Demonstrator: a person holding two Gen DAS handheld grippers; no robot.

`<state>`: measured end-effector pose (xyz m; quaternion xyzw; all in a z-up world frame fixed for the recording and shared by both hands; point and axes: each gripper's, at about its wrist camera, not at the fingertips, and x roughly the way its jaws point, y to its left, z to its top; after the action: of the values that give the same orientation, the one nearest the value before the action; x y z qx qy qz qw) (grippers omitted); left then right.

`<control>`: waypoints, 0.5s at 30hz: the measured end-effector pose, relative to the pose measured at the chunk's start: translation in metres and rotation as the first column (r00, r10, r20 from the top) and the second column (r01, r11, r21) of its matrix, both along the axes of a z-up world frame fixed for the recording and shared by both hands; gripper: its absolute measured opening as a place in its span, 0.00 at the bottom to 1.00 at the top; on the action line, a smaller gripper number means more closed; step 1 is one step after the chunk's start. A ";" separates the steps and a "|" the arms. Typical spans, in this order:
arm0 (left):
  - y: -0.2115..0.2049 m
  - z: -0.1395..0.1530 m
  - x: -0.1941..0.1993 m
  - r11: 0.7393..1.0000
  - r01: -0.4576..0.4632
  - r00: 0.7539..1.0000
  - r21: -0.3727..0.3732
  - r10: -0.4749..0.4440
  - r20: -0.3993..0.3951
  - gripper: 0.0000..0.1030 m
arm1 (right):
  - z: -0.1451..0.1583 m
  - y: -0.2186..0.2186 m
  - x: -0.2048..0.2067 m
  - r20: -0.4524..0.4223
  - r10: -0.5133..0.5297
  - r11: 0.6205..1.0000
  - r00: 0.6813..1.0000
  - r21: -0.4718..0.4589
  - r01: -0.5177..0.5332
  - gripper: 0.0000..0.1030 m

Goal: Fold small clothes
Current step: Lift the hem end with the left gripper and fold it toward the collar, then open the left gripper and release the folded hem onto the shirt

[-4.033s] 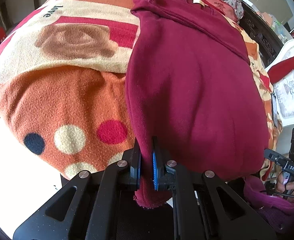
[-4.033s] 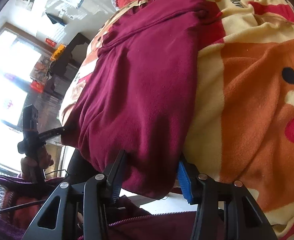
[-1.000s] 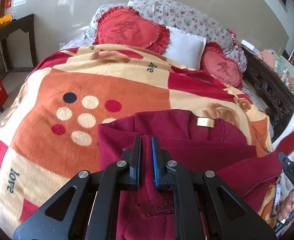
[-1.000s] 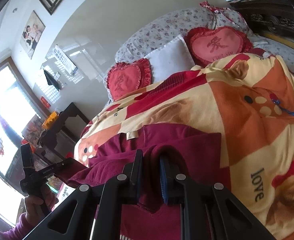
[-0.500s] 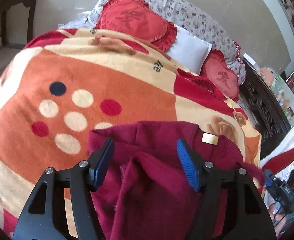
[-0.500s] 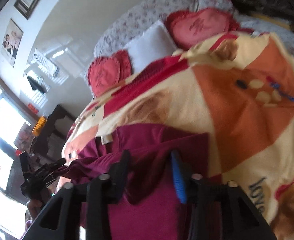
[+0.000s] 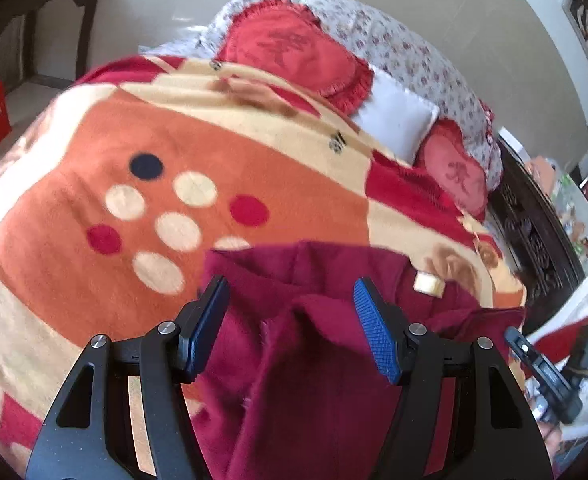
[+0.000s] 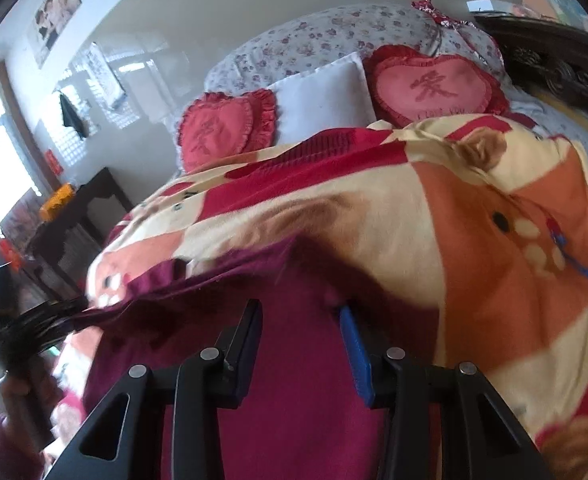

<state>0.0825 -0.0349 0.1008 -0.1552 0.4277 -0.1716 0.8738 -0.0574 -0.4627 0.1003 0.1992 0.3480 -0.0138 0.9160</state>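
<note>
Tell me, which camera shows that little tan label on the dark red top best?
The left wrist view: the tan label sits in plain sight on the dark red top, beyond the right fingertip. The right wrist view shows the top blurred, and no label can be made out.

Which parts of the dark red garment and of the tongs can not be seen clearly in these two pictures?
- Dark red garment, left wrist view: its near part is cut off by the bottom edge and hidden behind the left tongs.
- Same garment, right wrist view: motion blur smears its far edge; the right tongs cover the near part.
- Neck label: too small and blurred to read.
</note>
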 end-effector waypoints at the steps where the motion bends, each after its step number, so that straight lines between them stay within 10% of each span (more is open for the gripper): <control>1: 0.003 0.003 0.000 1.000 -0.006 1.000 -0.001 0.006 0.007 0.64 | -0.003 -0.003 0.010 -0.006 -0.013 1.000 1.000 -0.009 0.013 0.39; 7: -0.005 0.005 -0.004 0.997 0.065 0.998 0.050 -0.066 0.017 0.64 | -0.030 -0.016 0.055 -0.109 -0.031 0.999 0.994 0.011 0.032 0.39; 15: -0.045 -0.047 0.015 0.962 0.097 0.992 0.256 -0.074 -0.097 0.64 | -0.005 -0.004 -0.014 -0.061 0.000 1.000 0.998 0.012 0.001 0.42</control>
<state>0.0975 -0.0794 0.0539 -0.0281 0.4904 -0.1447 0.8590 -0.0716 -0.4663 0.0953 0.2045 0.3757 -0.0179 0.9037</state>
